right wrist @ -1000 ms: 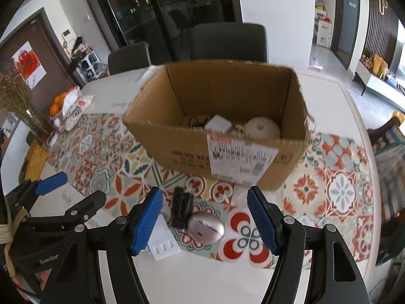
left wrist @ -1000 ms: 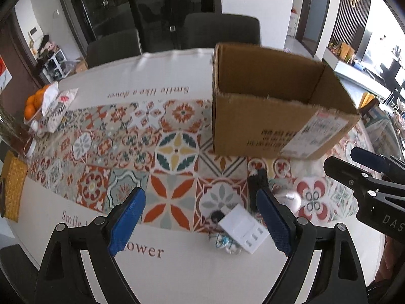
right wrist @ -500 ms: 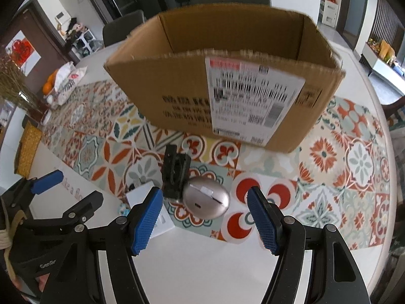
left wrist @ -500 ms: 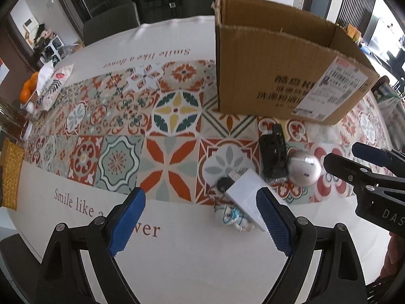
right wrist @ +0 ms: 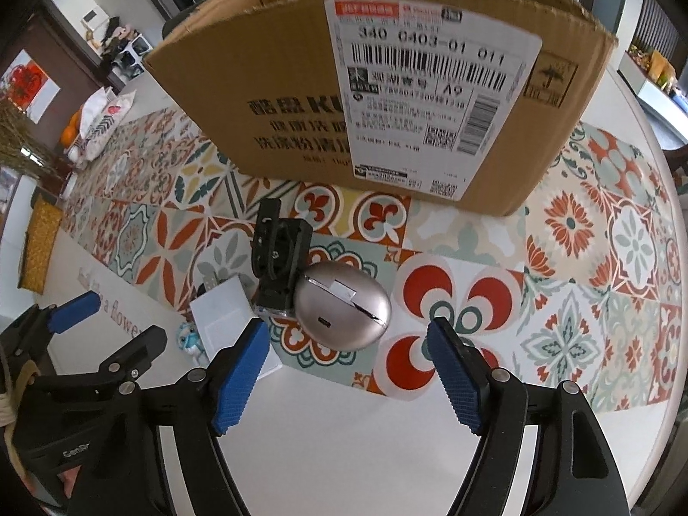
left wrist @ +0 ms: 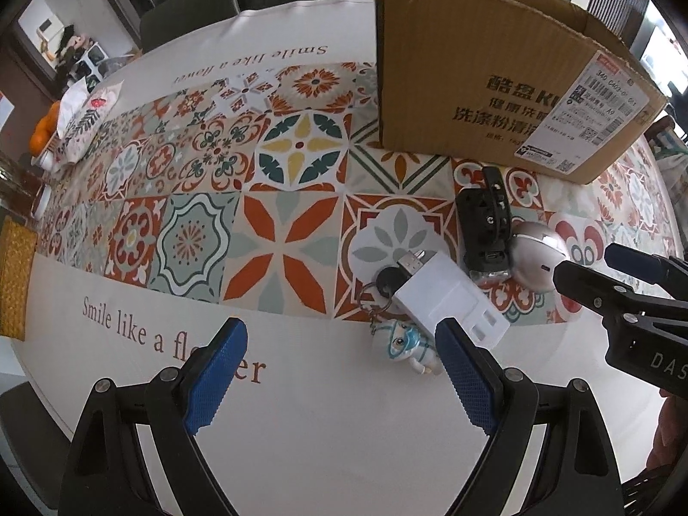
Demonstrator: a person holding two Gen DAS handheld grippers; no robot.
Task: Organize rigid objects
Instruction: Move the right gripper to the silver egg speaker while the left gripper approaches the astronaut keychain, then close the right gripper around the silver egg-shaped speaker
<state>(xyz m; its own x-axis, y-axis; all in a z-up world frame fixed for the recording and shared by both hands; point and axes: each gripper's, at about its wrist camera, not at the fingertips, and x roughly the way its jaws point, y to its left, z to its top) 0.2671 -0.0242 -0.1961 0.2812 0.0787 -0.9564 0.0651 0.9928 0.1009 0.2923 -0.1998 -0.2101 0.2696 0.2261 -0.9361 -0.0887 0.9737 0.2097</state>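
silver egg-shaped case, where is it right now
The silver egg-shaped case lies on the patterned tablecloth in front of the cardboard box, touching the black clip on its left.

Matt corrugated cardboard box (right wrist: pixel 301 99) with glossy paper shipping label (right wrist: pixel 430 86), smooth satin silver egg-shaped case (right wrist: pixel 344 309), matt white plastic adapter (left wrist: pixel 447 296), black plastic mount (left wrist: pixel 486 228), ribbed blue gripper pads (right wrist: pixel 241 370)

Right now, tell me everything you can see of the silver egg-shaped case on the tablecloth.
The silver egg-shaped case is smooth and metallic-looking, with a seam around its body, a small port on the near end and a bright glint on top. It lies on its side on the patterned tablecloth, in front of the cardboard box. Its left side abuts the black clip-like mount. Nothing grips it.
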